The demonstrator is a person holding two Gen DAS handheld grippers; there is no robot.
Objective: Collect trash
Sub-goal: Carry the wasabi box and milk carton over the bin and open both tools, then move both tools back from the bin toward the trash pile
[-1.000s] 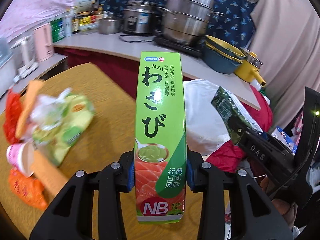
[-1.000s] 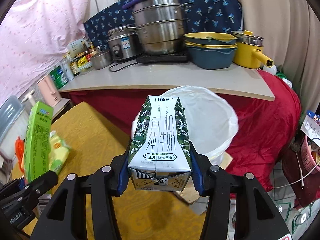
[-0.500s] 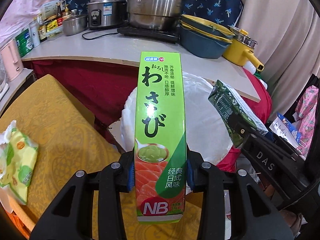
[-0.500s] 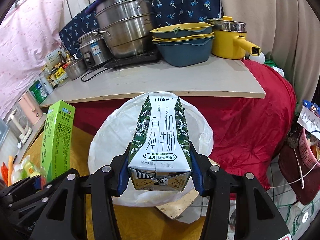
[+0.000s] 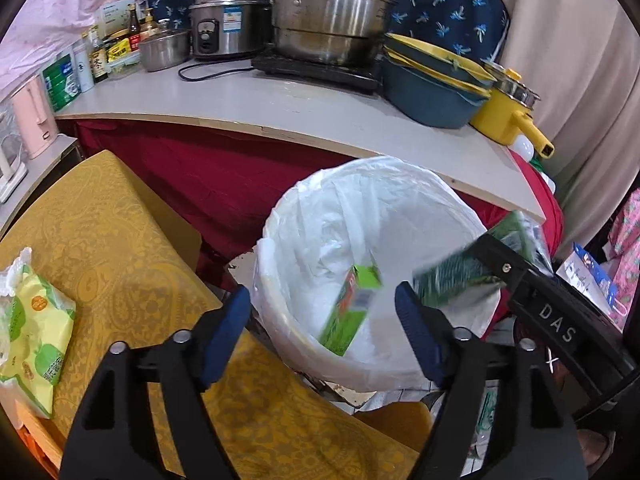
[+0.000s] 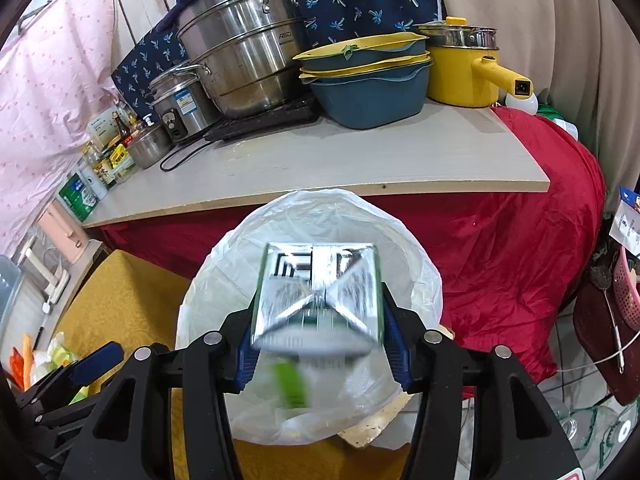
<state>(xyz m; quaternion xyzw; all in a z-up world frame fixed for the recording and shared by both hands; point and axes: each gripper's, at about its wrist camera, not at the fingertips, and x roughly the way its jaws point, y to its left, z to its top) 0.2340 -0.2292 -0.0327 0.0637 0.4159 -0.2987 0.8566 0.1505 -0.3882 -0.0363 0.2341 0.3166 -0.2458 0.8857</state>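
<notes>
Over white-lined bin (image 5: pixel 372 216) we see left gripper (image 5: pixel 323 330) jaws just spread, green box (image 5: pixel 350 310) falling, lettering blurred; right gripper (image 6: pixel 318 346) jaws flank blurred milk carton (image 6: pixel 318 294), grip unclear; "DAS" on right gripper.

**Count of what is in view**

One white-lined bin (image 5: pixel 372 216) sits at centre frame, with two cartons over it: one green wasabi box (image 5: pixel 352 308) and one milk carton (image 6: pixel 316 296). Two grippers show: the left gripper (image 5: pixel 324 328) and the right gripper (image 6: pixel 316 344). At the left edge lies one yellow-green snack packet (image 5: pixel 32 328). Along the upper counter stand one tall steel steamer (image 5: pixel 336 12), one rice cooker (image 5: pixel 228 24), one small steel bowl (image 5: pixel 164 48), two stacked blue-and-yellow basins (image 5: pixel 432 84) and one yellow pot (image 5: pixel 508 108). The bottles at upper left are too crowded to count.
</notes>
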